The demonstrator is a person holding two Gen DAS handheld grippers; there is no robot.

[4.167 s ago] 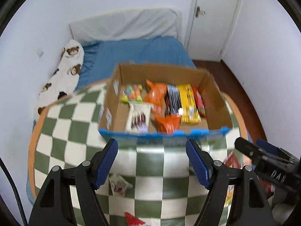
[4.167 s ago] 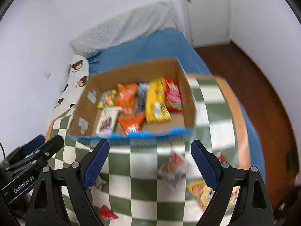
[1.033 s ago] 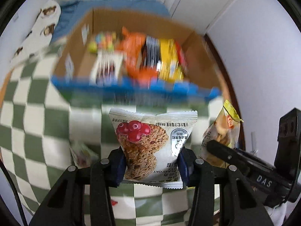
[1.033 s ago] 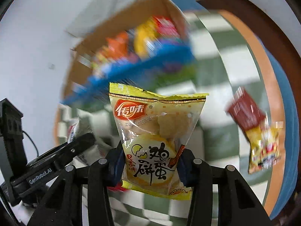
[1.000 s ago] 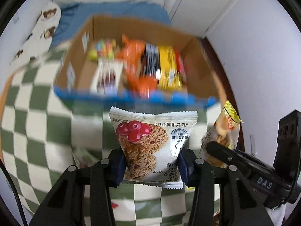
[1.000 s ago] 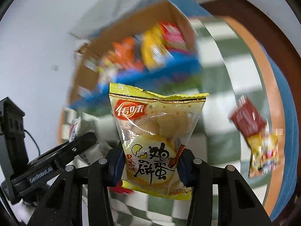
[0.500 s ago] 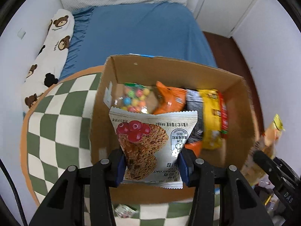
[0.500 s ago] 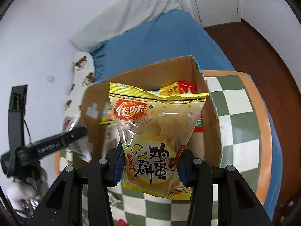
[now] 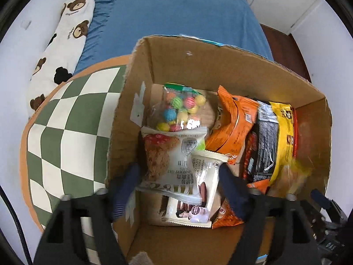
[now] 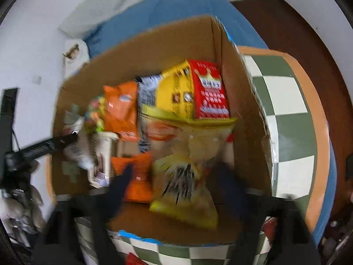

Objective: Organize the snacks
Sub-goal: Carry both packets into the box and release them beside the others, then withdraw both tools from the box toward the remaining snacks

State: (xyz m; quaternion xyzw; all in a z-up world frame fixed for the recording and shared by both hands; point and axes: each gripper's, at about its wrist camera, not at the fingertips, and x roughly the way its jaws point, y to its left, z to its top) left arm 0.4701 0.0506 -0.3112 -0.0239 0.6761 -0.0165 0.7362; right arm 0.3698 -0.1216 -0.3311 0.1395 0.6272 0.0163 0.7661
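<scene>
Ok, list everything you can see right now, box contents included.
Cardboard box: one, brown, on the table.
Table: one, green and white checks.
Candy bag: one, clear, far left of box.
Oat cookie pack: one, white, between the left gripper's opening jaws.
Chocolate cookie pack: one, white, beside it.
Orange bags: two.
Black pack: one.
Yellow pack: one.
Red pack: one, at right wall.
Egg biscuit bag: one, yellow, between the right gripper's opening jaws.
Bed: blue.
Bear pillow: white.
Left gripper; right gripper.

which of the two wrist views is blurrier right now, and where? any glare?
Right wrist view: heavy motion blur, worst on the yellow egg-biscuit packet and the opening right gripper; the cardboard box is smeared too. Left wrist view: mostly sharp, oat cookie packet legible, only the opening left gripper soft; small glare on the candy-ball bag. Both show fisheye bending.
</scene>
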